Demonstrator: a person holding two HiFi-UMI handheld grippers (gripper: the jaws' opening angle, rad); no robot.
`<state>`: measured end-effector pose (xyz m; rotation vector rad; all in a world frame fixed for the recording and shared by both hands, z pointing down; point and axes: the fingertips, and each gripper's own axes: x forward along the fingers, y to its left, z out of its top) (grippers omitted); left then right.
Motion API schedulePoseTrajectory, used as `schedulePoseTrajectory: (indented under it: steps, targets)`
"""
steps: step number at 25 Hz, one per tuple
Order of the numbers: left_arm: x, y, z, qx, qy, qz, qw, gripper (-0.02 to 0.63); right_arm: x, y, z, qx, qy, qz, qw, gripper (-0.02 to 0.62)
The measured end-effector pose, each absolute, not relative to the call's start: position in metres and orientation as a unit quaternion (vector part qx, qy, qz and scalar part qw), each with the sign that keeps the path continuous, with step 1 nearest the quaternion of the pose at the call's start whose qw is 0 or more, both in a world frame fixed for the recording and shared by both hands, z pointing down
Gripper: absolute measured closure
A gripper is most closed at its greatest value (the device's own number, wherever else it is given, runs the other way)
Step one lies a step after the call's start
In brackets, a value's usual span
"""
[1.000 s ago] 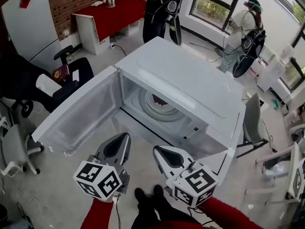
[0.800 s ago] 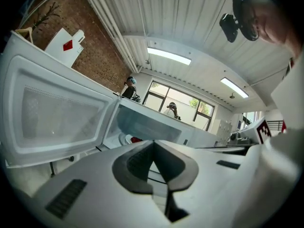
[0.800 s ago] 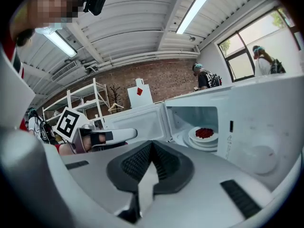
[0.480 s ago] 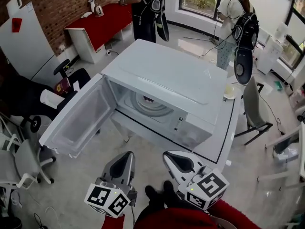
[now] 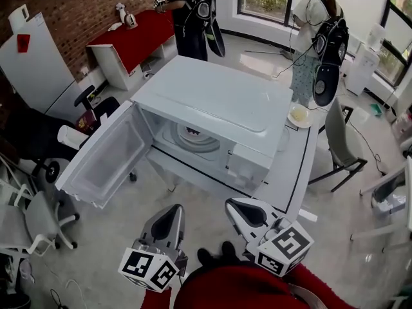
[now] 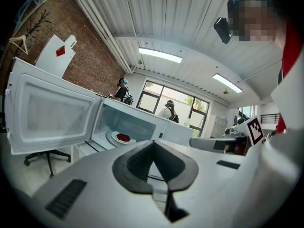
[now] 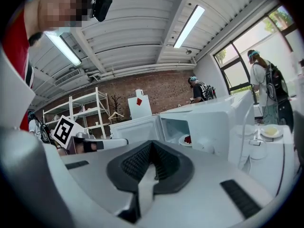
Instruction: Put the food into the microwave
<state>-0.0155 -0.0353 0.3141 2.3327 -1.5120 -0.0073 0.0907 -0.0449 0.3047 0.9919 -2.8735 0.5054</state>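
Observation:
The white microwave [image 5: 219, 102] stands on a white table with its door [image 5: 106, 156] swung open to the left. Inside, on the turntable, sits a plate of red food [image 5: 191, 132], which also shows as the plate of red food [image 6: 123, 137] in the left gripper view and as the red food [image 7: 188, 139] in the right gripper view. My left gripper [image 5: 172, 210] and right gripper [image 5: 234, 205] hang side by side in front of the microwave, well short of it. Both are shut and hold nothing. The left gripper [image 6: 152, 144] points at the open cavity.
A small plate with pale food [image 5: 299, 115] lies on the table right of the microwave. Office chairs [image 5: 38, 224] stand at the left and a grey chair [image 5: 341, 140] at the right. Two people [image 5: 322, 24] stand at the back near a red table [image 5: 135, 34].
Both grippers have drawn back from the microwave toward me, and the microwave now sits farther up the head view. The door stays open and the plate stays inside.

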Motion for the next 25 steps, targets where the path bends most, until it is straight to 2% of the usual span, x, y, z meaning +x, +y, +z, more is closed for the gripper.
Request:
schedulePoseTrajectory:
  steps: [13, 25]
  targets:
    - [0.004, -0.025, 0.294, 0.828, -0.543, -0.011, 0.138, 0.597, 0.113, -0.042, 0.293, 0.308, -0.943, 0.129, 0.012, 0.583]
    - [0.012, -0.012, 0.297, 0.819, -0.559, -0.006, 0.131, 0.597, 0.125, -0.043, 0.301, 0.31, -0.945, 0.095, 0.033, 0.583]
